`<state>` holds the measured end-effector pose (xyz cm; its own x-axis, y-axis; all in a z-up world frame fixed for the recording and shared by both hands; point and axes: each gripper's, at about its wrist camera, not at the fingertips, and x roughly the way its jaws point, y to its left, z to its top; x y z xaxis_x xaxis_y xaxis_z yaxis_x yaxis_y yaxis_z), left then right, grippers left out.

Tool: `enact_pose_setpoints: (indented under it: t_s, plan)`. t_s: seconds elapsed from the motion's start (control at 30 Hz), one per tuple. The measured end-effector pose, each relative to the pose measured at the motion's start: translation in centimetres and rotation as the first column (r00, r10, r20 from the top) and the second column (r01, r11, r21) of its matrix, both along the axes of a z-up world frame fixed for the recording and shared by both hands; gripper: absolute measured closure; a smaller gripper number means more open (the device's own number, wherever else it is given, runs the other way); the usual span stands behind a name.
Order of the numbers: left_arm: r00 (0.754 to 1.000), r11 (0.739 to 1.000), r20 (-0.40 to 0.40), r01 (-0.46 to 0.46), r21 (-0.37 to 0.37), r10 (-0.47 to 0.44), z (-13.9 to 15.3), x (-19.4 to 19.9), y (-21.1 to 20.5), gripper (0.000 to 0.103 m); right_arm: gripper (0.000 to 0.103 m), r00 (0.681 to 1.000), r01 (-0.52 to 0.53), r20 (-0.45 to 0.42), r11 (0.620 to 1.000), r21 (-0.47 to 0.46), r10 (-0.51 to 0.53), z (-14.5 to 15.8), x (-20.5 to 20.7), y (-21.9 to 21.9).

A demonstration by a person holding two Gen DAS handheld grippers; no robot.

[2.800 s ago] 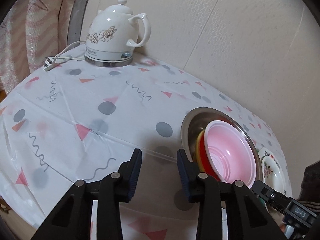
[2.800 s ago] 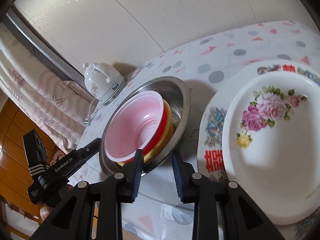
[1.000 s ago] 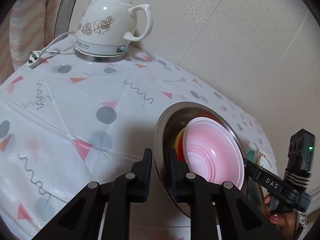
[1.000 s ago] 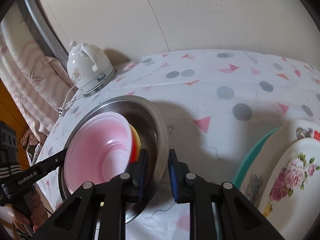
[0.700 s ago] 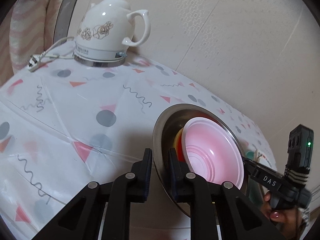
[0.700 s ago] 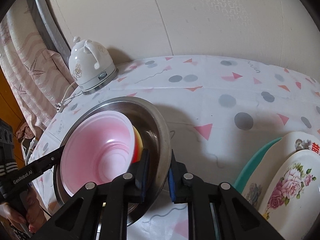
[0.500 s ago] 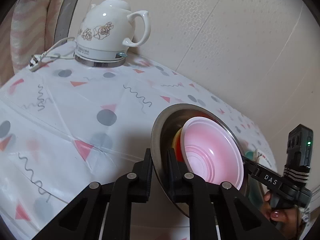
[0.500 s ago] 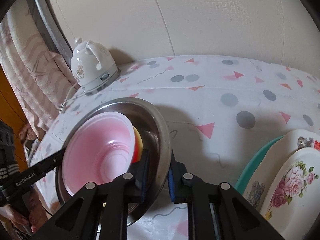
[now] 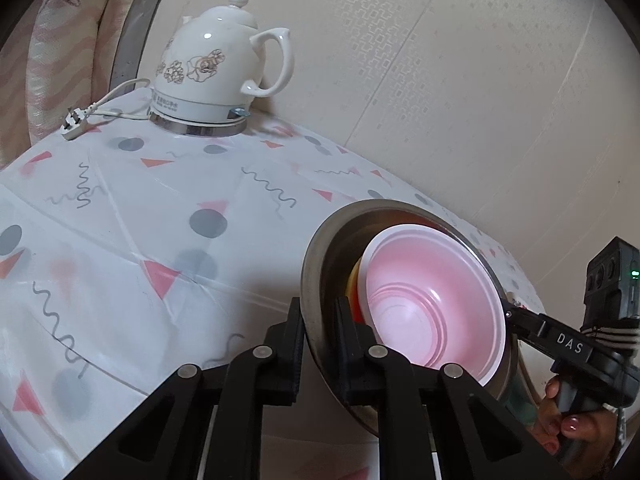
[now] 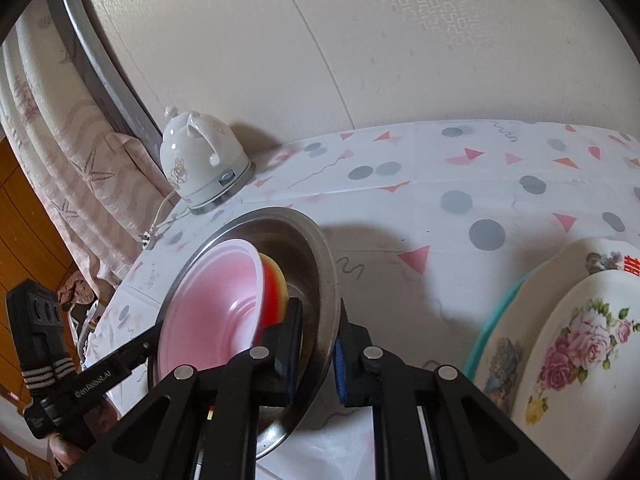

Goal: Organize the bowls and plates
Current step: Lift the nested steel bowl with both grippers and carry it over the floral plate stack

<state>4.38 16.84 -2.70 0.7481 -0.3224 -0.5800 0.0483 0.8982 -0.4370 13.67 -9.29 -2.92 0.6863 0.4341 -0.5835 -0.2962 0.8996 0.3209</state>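
Note:
A steel bowl [image 9: 320,248] holds a nested stack: a pink bowl [image 9: 432,300] on top, then red and yellow ones. My left gripper [image 9: 318,320] is shut on the steel bowl's left rim. My right gripper [image 10: 318,324] is shut on the opposite rim of the steel bowl [image 10: 316,248], and the pink bowl [image 10: 212,300] shows there too. The bowl appears lifted above the tablecloth and tilted. A stack of floral plates [image 10: 572,340] lies at the right on a teal plate.
A white ceramic kettle [image 9: 212,72] stands at the back left by the wall, its cord and plug [image 9: 74,124] trailing to the table's left edge. The patterned tablecloth [image 9: 120,220] covers the table. A curtain [image 10: 60,160] hangs at the left.
Both grippers went from open beside the steel bowl to shut on its opposite rims. Since then the bowl has risen a little and tilted with them.

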Motion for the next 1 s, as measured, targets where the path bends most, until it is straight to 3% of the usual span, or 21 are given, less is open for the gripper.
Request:
enact_pose_setpoints:
  t_s: [0.37, 1.0]
  plan:
    - [0.997, 0.998, 0.043, 0.059, -0.026, -0.057, 1.2, -0.8, -2.2, 0.089, 0.089, 0.998, 0.037, 0.040, 0.999, 0.040, -0.038, 1.2, -2.1, -2.9]
    - [0.968, 0.971, 0.091, 0.237, -0.024, -0.234, 4.1, 0.2, -10.9, 0.089, 0.089, 0.973, 0.206, 0.090, 0.974, 0.090, -0.214, 3.0, -6.0, -11.5]
